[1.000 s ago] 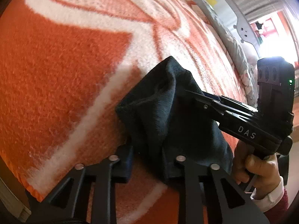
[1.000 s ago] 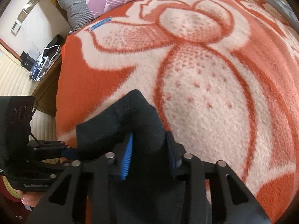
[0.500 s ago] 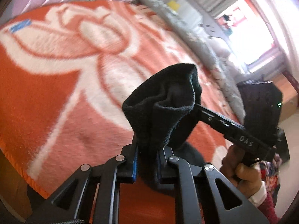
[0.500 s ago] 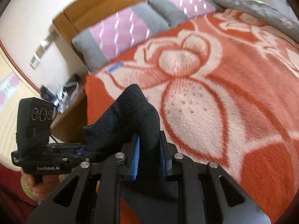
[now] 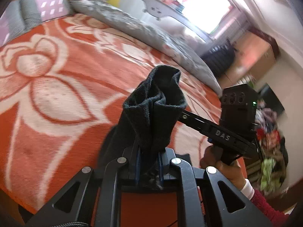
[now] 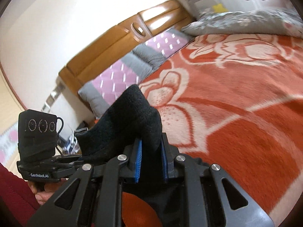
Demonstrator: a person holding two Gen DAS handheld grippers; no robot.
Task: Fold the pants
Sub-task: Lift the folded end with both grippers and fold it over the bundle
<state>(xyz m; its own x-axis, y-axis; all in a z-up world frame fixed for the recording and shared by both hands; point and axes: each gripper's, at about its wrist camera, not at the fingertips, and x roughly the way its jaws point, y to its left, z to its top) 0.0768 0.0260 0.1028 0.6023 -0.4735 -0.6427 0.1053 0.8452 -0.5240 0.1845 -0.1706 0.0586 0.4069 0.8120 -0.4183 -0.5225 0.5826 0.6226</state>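
The black fleece pants are bunched and held above the orange blanket by both grippers. My left gripper is shut on one edge of the pants, the cloth standing up between its blue pads. My right gripper is shut on another edge of the pants. The right gripper also shows in the left wrist view, reaching into the cloth from the right. The left gripper's body shows at the left of the right wrist view. The lower part of the pants hangs hidden below the fingers.
An orange and white flowered blanket covers the bed. Purple and grey pillows lie at the wooden headboard. A grey quilt lies along the far side. A pile of clothes is beyond the bed.
Both grippers have lifted the pants off the blanket and tilted upward. The left gripper closed on the cloth. The view now takes in the headboard and the room.
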